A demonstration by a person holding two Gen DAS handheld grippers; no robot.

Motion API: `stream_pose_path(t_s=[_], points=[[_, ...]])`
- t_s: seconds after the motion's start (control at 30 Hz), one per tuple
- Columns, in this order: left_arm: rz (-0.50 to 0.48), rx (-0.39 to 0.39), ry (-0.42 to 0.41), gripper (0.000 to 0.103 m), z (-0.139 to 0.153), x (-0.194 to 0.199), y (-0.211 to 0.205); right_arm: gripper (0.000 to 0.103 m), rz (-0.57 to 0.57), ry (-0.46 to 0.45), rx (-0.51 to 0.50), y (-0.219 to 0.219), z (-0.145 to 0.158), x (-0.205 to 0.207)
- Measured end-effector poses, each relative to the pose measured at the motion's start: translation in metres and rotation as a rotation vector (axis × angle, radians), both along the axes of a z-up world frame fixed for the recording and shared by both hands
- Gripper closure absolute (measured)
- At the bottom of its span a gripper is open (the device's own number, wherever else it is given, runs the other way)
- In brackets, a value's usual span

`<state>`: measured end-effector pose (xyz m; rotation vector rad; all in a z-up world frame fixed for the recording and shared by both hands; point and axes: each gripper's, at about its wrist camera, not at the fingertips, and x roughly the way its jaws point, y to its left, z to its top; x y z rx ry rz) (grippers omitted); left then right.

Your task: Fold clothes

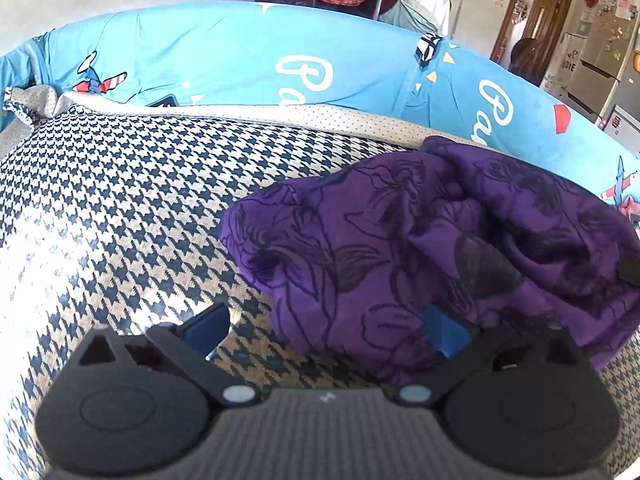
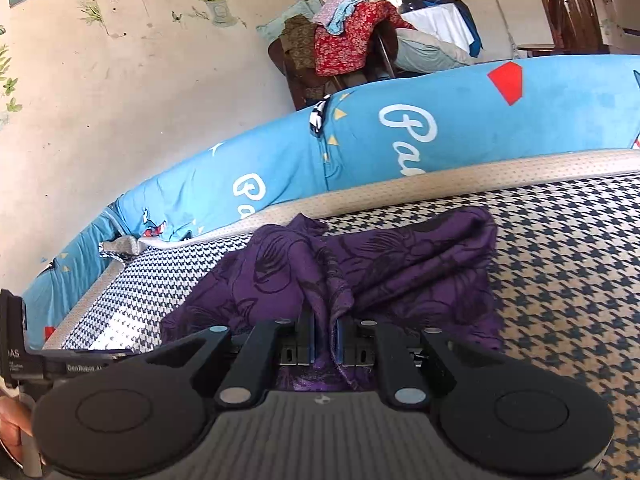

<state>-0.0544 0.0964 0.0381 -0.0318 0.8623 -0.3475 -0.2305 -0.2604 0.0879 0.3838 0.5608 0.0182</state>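
A purple garment with black flower outlines (image 1: 420,240) lies crumpled on the houndstooth cover (image 1: 120,200). My left gripper (image 1: 326,330) is open, its blue pads wide apart, with the garment's near edge between and over the right pad. In the right wrist view the same garment (image 2: 400,272) lies ahead, and my right gripper (image 2: 325,340) is shut on a bunched fold of it that rises between the blue pads.
A blue printed cushion (image 1: 240,52) runs along the far edge of the cover, also in the right wrist view (image 2: 440,128). Behind it a chair piled with clothes (image 2: 344,40) stands by the wall. The left gripper's body (image 2: 16,344) shows at the left edge.
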Motion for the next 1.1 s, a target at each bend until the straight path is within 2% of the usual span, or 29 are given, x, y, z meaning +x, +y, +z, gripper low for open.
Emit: stream_pose_path(t_s=[0.1, 0.23, 0.43, 0.57, 0.63, 0.7, 0.77, 0.83, 0.93, 1.1], points=[[0.028, 0.007, -0.002, 0.0, -0.004, 0.003, -0.007, 0.093, -0.021, 0.031, -0.028, -0.011, -0.006, -0.016], [0.018, 0.034, 0.007, 0.0, -0.008, 0.004, -0.024, 0.093, -0.05, 0.095, -0.058, -0.023, -0.018, -0.032], [-0.045, 0.073, 0.044, 0.0, -0.024, 0.003, -0.058, 0.093, -0.122, 0.228, -0.076, -0.045, -0.041, -0.05], [-0.095, 0.144, 0.029, 0.0, -0.032, -0.007, -0.085, 0.093, -0.171, 0.289, -0.073, -0.059, -0.051, -0.058], [-0.115, 0.173, 0.02, 0.0, -0.035, -0.012, -0.096, 0.093, -0.17, 0.29, -0.055, -0.064, -0.052, -0.061], [-0.125, 0.178, 0.024, 0.0, -0.037, -0.015, -0.101, 0.086, -0.173, 0.27, -0.038, -0.068, -0.05, -0.064], [-0.129, 0.175, 0.03, 0.0, -0.039, -0.015, -0.102, 0.072, -0.184, 0.227, -0.026, -0.071, -0.044, -0.069], [-0.132, 0.173, 0.033, 0.0, -0.041, -0.016, -0.103, 0.064, -0.199, 0.187, -0.021, -0.074, -0.037, -0.071], [-0.145, 0.175, 0.037, 0.0, -0.045, -0.019, -0.104, 0.06, -0.209, 0.119, -0.013, -0.074, -0.028, -0.07], [-0.175, 0.182, 0.048, 0.0, -0.051, -0.027, -0.11, 0.041, -0.2, 0.022, 0.015, -0.07, -0.016, -0.062]])
